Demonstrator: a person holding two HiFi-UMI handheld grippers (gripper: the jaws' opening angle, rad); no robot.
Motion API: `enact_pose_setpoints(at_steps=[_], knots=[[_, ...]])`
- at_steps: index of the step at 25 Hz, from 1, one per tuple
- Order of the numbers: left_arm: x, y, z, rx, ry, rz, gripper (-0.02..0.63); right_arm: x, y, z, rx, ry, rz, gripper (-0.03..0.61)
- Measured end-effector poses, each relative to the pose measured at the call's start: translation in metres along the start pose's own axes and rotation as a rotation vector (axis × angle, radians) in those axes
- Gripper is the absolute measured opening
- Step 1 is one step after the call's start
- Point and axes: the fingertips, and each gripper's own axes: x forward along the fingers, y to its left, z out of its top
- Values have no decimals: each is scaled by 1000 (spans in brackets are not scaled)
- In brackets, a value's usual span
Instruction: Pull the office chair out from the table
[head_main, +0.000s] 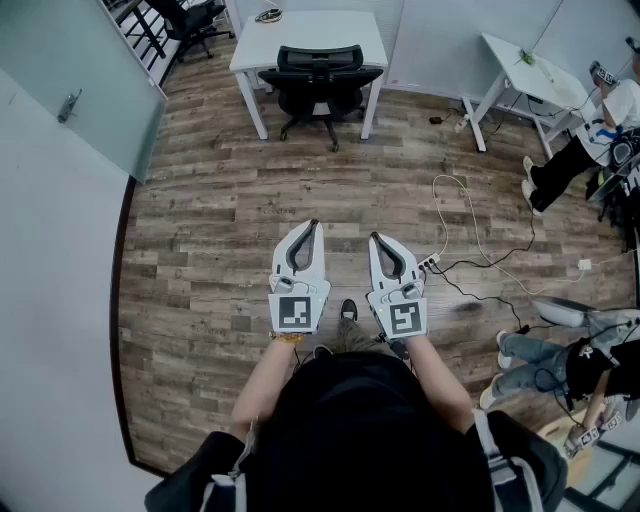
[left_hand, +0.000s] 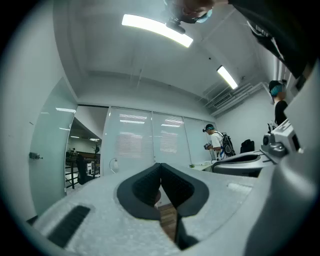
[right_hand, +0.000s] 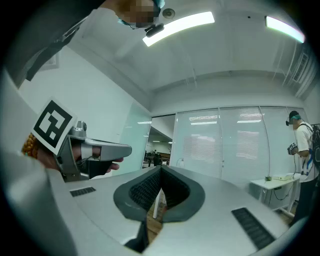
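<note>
1. Left gripper (head_main: 314, 226): held low in front of the person and pointing ahead. Its jaws are together with nothing between them.
2. Right gripper (head_main: 374, 238): just beside the left and about level. Its jaws are likewise closed and empty.
3. Step in hand, as judged: the approach. Both grippers stand well apart from the chair, with a stretch of bare wooden floor (head_main: 220, 210) between, so nothing is gripped yet.
4. Handling advice:
   - Walk straight up to the chair.
   - Open the jaws before arrival.
   - Take the top edge of the backrest, or one armrest in each gripper.
   - Clamp fully before pulling.
   - Draw it straight back toward the person, so the base comes out between the table legs without catching them.
5. Office chair (head_main: 320, 78): black, with a broad backrest facing the person and an armrest on either side. A star base on castors shows on the floor below. The seat is pushed in under the table. It will likely roll easily.
6. Table (head_main: 310, 30): white top on white legs, set against the far wall. A small coiled item lies on its far edge.
7. Cables (head_main: 470, 225): loose on the floor to the right of the path and clear of it. They are best kept out of the way when backing off.
</note>
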Motion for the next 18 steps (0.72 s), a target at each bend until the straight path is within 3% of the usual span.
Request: enact_pose_setpoints(at_steps=[6,18], knots=[[23,0,-2,0,5,8,17,14,-14,-6,-8,13,28,6],[101,-6,-11,92,15,15,17,67,-83,-39,22,34,55,6]])
